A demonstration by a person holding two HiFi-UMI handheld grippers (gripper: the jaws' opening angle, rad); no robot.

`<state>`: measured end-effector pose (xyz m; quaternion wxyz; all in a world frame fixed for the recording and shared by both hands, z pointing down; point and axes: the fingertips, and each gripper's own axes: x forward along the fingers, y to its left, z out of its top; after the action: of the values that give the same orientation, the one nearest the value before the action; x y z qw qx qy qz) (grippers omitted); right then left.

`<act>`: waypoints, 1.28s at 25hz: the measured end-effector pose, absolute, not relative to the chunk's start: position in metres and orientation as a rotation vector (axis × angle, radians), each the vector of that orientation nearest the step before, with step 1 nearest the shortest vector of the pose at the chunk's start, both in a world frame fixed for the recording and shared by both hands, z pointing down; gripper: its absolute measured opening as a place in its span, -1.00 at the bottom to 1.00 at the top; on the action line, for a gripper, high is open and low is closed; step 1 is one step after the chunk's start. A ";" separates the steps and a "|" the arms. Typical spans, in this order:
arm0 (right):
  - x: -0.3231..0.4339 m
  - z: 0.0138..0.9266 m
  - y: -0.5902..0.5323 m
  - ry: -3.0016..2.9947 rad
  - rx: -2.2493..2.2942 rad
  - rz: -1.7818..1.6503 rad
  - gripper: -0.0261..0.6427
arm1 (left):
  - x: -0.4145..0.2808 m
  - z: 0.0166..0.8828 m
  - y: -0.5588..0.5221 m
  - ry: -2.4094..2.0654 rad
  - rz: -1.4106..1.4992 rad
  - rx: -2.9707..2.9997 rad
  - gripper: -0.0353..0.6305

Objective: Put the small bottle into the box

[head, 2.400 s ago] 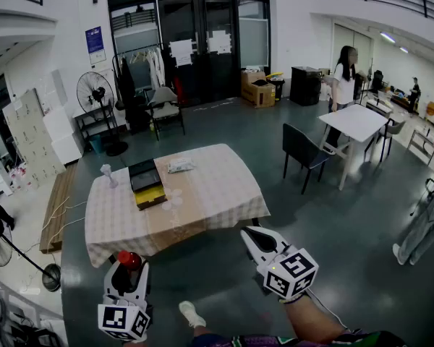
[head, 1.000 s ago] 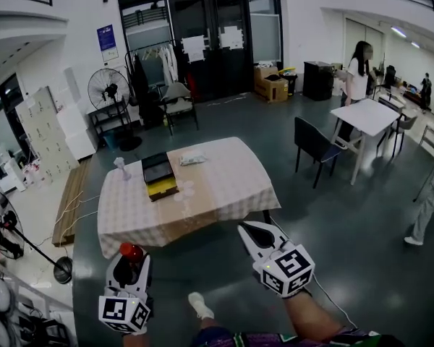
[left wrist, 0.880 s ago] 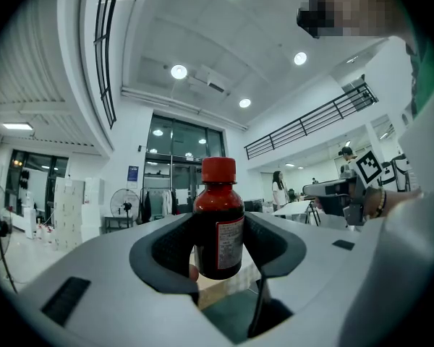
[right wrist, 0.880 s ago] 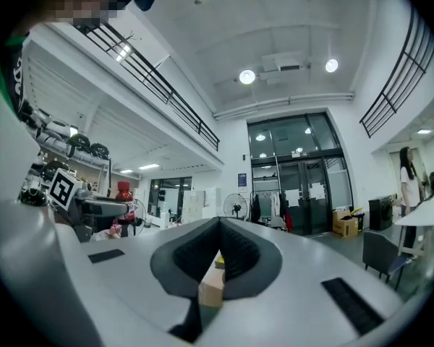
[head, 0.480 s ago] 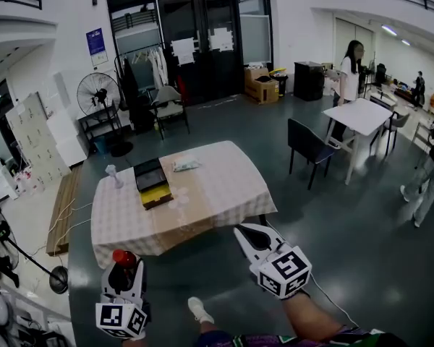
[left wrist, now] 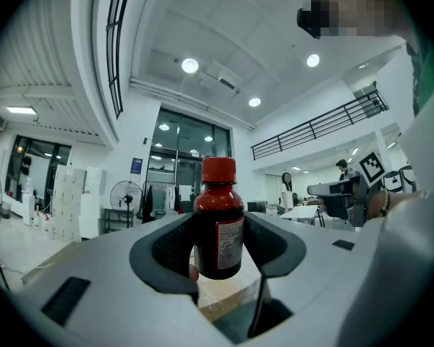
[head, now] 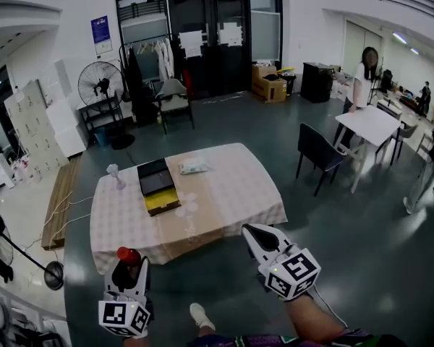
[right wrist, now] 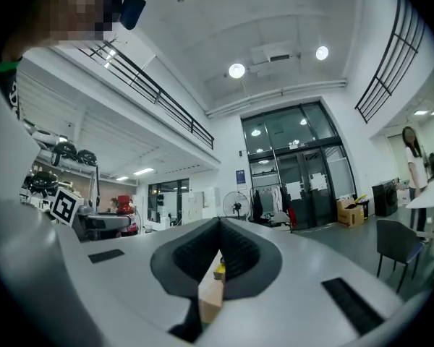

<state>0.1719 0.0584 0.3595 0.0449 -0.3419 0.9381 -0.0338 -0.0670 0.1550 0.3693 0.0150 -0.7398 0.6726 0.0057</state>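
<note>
Checked table (head: 224, 186) and box (head: 158, 185) ahead; small bottle (left wrist: 218, 226) clamped between left gripper (head: 129, 267) fingers (left wrist: 170, 248), right gripper (head: 252, 231) clenched.

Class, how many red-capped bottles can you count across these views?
1: the small bottle, upright between the left gripper's jaws, which are shut on it. None shows on the table; the box might hide more.

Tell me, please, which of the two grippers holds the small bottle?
The left gripper, clamped on the red-capped small bottle; the right gripper is shut and empty.
</note>
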 end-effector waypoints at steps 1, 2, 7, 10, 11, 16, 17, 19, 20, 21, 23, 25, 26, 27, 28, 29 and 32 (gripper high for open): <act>0.164 0.360 0.048 2.865 -1.040 -0.108 -0.91 | -0.076 0.371 0.145 2.101 0.023 -2.303 -0.19; 0.155 0.361 0.037 2.865 -1.036 -0.113 -0.91 | -0.085 0.372 0.136 2.107 0.028 -2.303 -0.19; 0.109 0.348 -0.019 2.874 -1.018 -0.132 -0.91 | -0.132 0.363 0.084 2.107 0.029 -2.311 -0.19; 0.080 0.341 -0.049 2.872 -1.024 -0.161 -0.91 | -0.162 0.357 0.055 2.111 0.032 -2.323 -0.19; 0.069 0.340 -0.058 2.872 -1.025 -0.166 -0.91 | -0.173 0.357 0.045 2.112 0.035 -2.327 -0.19; 0.017 0.342 -0.098 2.881 -1.033 -0.145 -0.91 | -0.220 0.364 0.000 2.084 0.041 -2.362 -0.19; 0.008 0.340 -0.104 2.878 -1.036 -0.147 -0.91 | -0.229 0.363 -0.006 2.078 0.039 -2.365 -0.19; -0.006 0.336 -0.116 2.868 -1.040 -0.164 -0.91 | -0.242 0.360 -0.018 2.071 0.043 -2.373 -0.19; -0.012 0.333 -0.123 2.865 -1.039 -0.166 -0.91 | -0.248 0.359 -0.024 2.068 0.044 -2.378 -0.19; -0.018 0.330 -0.129 2.864 -1.034 -0.161 -0.91 | -0.253 0.357 -0.030 2.064 0.045 -2.382 -0.19; -0.032 0.325 -0.141 2.865 -1.024 -0.149 -0.91 | -0.262 0.354 -0.042 2.057 0.044 -2.387 -0.19; -0.046 0.325 -0.149 2.864 -1.017 -0.146 -0.91 | -0.272 0.354 -0.051 2.048 0.044 -2.392 -0.19; -0.052 0.327 -0.153 2.862 -1.014 -0.151 -0.91 | -0.277 0.355 -0.056 2.043 0.043 -2.396 -0.19; -0.058 0.329 -0.157 2.859 -1.012 -0.158 -0.91 | -0.282 0.357 -0.060 2.040 0.041 -2.400 -0.19; -0.063 0.331 -0.160 2.857 -1.011 -0.165 -0.91 | -0.286 0.360 -0.065 2.039 0.037 -2.403 -0.19; -0.068 0.333 -0.165 2.858 -1.009 -0.172 -0.91 | -0.291 0.362 -0.070 2.041 0.036 -2.406 -0.19; -0.079 0.339 -0.176 2.876 -1.006 -0.193 -0.91 | -0.301 0.372 -0.083 2.053 0.045 -2.420 -0.19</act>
<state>-0.0787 -0.1763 0.3391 0.0443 -0.3293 0.9411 -0.0633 -0.3008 -0.0829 0.3722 -0.0163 -0.7624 0.6467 0.0140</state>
